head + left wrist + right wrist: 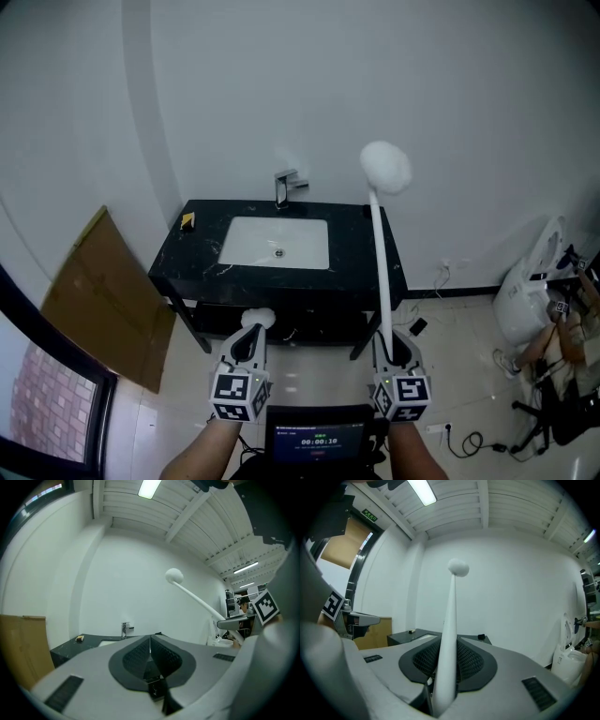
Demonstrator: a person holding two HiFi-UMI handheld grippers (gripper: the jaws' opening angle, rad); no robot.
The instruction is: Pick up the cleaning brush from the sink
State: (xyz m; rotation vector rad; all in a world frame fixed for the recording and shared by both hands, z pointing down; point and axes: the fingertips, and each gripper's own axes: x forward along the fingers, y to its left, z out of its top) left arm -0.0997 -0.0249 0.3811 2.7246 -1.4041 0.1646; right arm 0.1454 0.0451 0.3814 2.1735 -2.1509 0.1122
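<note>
A white cleaning brush [382, 272] with a long handle and a round fluffy head [386, 167] stands upright in the air, well in front of the sink [277, 242]. My right gripper [391, 349] is shut on the lower end of its handle [446, 653]; the head [458, 567] rises high above the jaws. In the left gripper view the brush [197, 599] slants up to the right. My left gripper [255, 328] hangs beside it at the left, jaws together with nothing between them [151, 656].
The black counter [202, 253] with a tap [286, 187] stands against the white wall; a small yellow item [187, 221] lies on its left end. A brown board [103, 300] leans at the left. A white bag [530, 291] and cables lie on the floor at the right.
</note>
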